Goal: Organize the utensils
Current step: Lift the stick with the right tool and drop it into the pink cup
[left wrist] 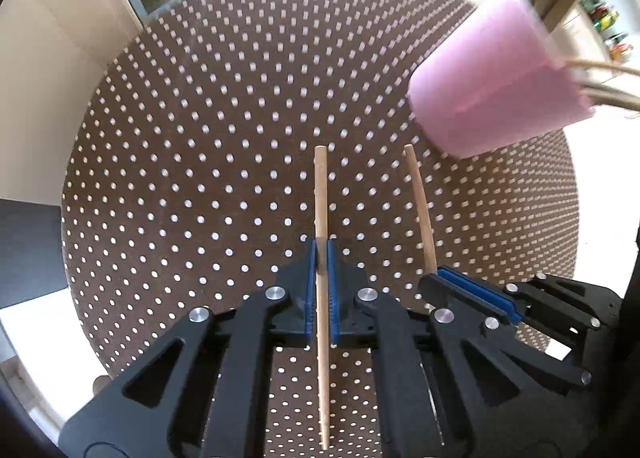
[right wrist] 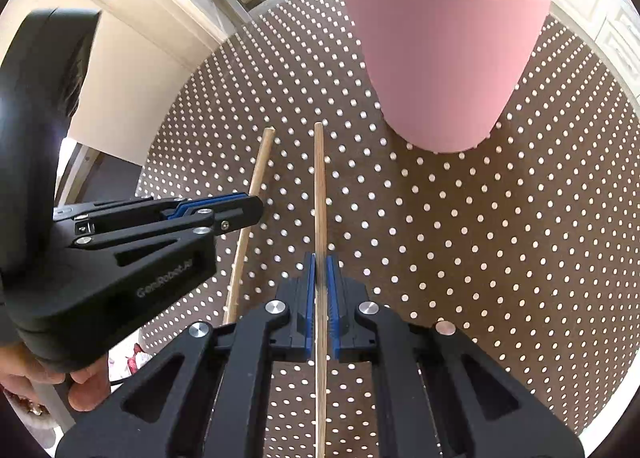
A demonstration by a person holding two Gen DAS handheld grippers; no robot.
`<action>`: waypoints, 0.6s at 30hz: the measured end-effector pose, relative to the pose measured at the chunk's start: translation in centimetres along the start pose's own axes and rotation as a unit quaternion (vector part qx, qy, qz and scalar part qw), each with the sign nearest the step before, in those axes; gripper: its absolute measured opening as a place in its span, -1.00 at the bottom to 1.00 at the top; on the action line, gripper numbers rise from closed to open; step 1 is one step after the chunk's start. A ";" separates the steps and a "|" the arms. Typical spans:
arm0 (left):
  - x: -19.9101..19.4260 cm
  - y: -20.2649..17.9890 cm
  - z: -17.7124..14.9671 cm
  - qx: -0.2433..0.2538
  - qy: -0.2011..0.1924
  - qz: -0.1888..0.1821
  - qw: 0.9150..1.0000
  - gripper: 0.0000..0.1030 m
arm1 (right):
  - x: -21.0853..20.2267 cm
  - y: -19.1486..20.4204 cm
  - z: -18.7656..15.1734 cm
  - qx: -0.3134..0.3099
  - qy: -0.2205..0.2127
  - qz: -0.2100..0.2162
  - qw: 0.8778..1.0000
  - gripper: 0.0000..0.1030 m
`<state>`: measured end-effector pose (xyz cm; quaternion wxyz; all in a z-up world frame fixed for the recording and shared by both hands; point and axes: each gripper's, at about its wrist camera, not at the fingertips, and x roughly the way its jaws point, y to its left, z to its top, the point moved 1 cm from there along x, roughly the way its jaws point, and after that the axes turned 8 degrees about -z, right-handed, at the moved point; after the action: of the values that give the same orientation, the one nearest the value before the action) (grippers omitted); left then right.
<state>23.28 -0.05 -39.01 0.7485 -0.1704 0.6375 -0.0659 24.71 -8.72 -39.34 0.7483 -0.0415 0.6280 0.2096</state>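
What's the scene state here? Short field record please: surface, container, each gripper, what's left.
surface: round brown table with white dots
container: pink cup upright on the table, wooden utensils sticking out of it
left gripper: shut on one wooden chopstick
right gripper: shut on second chopstick
chopstick tips: both point toward the cup, neither is inside it
loose utensils on table: none visible
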 end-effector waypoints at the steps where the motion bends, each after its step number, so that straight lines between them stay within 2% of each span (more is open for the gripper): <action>1: -0.8 -0.1 0.0 0.004 -0.014 -0.007 1.000 -0.89 | -0.5 0.1 0.0 0.000 -0.006 0.001 1.000 -0.91; 8: -7.8 0.7 -0.4 0.041 -0.094 -0.059 0.993 -0.89 | -4.9 1.5 -0.2 0.000 -0.066 0.007 0.998 -0.91; 18: -15.4 1.0 -2.2 0.094 -0.178 -0.090 0.975 -0.89 | -12.6 4.0 -1.9 0.008 -0.170 -0.010 0.985 -0.91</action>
<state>18.26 5.35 -25.33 0.8534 -0.1648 0.4674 -0.1613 19.90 -8.99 -26.87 0.8465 -0.0055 0.4932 0.2005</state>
